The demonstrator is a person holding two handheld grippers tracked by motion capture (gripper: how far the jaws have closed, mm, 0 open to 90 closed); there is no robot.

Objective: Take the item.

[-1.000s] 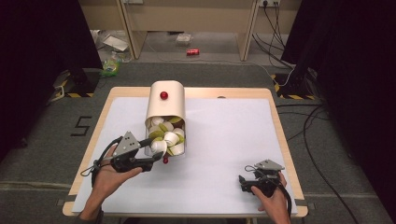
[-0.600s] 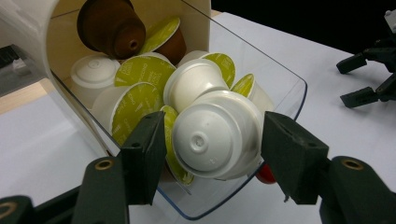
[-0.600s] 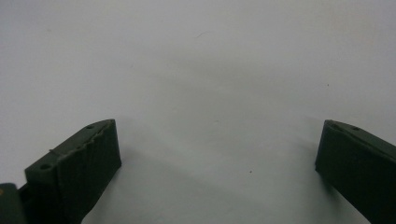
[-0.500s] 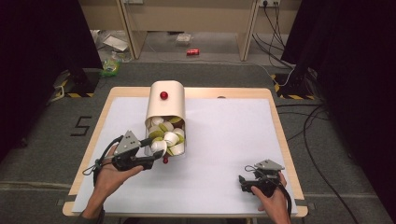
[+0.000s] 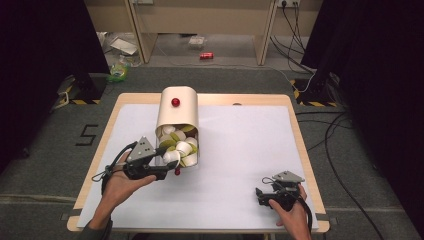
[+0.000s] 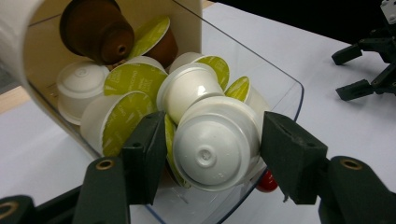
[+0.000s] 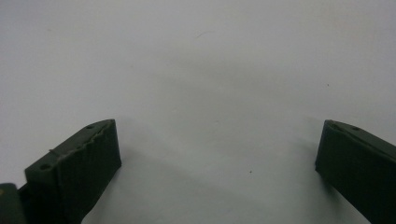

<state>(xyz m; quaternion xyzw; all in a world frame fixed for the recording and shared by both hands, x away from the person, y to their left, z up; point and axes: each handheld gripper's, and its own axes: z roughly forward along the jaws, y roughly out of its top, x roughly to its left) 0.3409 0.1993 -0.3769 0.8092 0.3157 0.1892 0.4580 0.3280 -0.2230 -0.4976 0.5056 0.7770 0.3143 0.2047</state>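
A cream capsule holder with a red knob lies on the white mat, its clear tray mouth toward me. It is full of several white, green-lidded and brown coffee capsules. My left gripper reaches into the mouth; its jaws have just been closing, and both pads now touch the front white capsule. My right gripper rests open on the mat at the front right, with nothing between its fingers.
A small red ball sits under the tray's front lip. The white mat covers the wooden table. The right gripper also appears far off in the left gripper view. Cables and clutter lie on the floor beyond.
My left gripper's jaws have narrowed onto the front white capsule at the holder's mouth. The right hand has stayed still.
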